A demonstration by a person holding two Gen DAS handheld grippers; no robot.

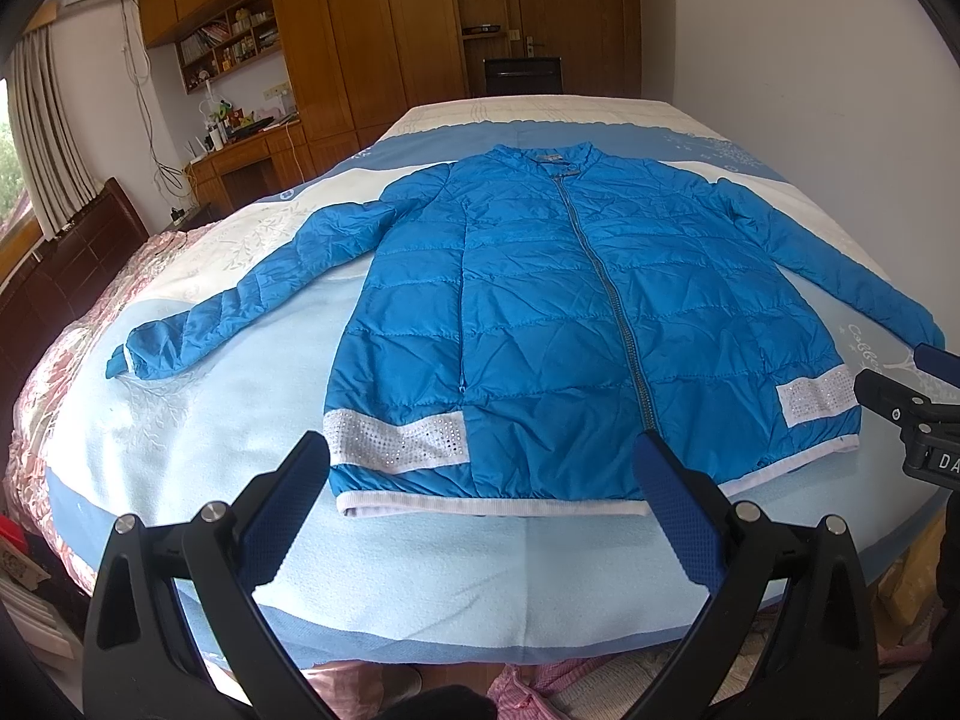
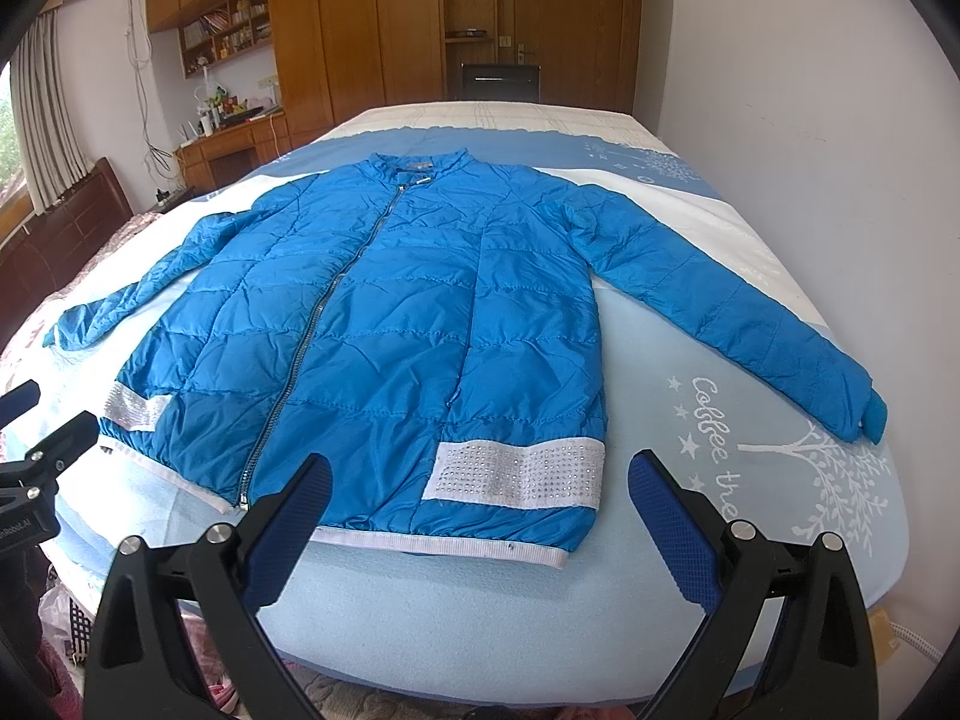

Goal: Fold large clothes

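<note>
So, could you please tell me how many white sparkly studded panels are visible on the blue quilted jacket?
2: one white studded panel near the hem on one side of the zip, the other on the opposite side. Any on the back would be hidden.

Lighting: soft, even daylight from the window (image 1: 12, 138) at far left; slightly blown out there. Shadows: faint, diffuse, under the jacket hem (image 2: 438, 543). Glare: mild sheen on the wardrobe (image 1: 360, 30) doors. Distortion: strong fisheye bowing, dark vignette in corners. Focus: centre sharp, periphery softened.
</note>
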